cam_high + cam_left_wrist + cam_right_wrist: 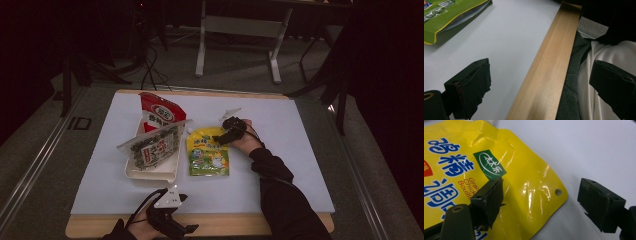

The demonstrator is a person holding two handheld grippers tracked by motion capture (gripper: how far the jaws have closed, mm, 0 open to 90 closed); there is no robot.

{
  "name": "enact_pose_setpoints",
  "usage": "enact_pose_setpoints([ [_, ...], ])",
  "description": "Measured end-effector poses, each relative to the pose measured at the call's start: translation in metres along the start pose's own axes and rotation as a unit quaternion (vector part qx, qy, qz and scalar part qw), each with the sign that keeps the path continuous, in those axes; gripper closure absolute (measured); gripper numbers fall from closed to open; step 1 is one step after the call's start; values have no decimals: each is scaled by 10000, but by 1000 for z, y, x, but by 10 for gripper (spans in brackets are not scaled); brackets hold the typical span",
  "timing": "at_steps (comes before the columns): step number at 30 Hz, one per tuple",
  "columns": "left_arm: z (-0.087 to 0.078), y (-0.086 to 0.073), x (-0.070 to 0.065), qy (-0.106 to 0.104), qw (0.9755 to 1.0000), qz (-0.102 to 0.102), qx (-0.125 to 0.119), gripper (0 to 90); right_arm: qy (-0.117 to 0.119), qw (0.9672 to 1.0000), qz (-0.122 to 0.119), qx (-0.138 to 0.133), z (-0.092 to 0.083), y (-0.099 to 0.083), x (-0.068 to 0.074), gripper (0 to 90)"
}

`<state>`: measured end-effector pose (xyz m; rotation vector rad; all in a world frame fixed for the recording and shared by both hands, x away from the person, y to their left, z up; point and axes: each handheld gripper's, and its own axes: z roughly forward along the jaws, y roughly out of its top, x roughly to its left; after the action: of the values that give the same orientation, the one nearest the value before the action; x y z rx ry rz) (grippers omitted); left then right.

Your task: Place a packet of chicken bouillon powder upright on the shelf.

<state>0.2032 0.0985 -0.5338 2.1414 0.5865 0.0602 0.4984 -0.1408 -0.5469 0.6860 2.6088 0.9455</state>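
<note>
Pouch (208, 152) of glossy yellow-and-green plastic lies flat near the middle of the pale mat (280, 150), its crinkled film catching the light, blue lettering on the yellow upper half and a small punched hole at one top corner. The right gripper (223, 137) sits at that corner, its black jaws spread apart with one over the yellow film and the other over bare mat; the pads press on nothing. The right hand rests low on the mat behind it, wrist bent inward, dark sleeve running back to the near edge. Just left of the pouch stands a white, round-cornered tray (150, 172) holding two upright packets, a red-and-white one (159, 114) behind and a dark speckled one (154, 146) leaning across the front. The left gripper (167, 212) hangs over the light wooden edge (549, 72) of the table at the near side, well apart from the pouch, its jaws wide open with nothing between them, cable looping beside the hand.
</note>
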Motion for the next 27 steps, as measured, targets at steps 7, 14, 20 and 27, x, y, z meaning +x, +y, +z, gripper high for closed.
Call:
enact_pose_setpoints([
  [7, 0, 0, 1, 18, 10000, 11, 16, 48, 423, 9985, 271, 216, 1, 4, -6, 336],
  [14, 2, 0, 0, -5, 10000, 35, 34, 47, 440, 9983, 40, 388, -3, 11, 1, 586],
  [20, 1, 0, 0, 3, 10000, 15, 27, 46, 431, 9984, 55, 371, -3, 12, 1, 790],
  [27, 0, 0, -1, 5, 10000, 24, 9, 45, 532, 9976, 372, 236, -7, 10, -1, 879],
])
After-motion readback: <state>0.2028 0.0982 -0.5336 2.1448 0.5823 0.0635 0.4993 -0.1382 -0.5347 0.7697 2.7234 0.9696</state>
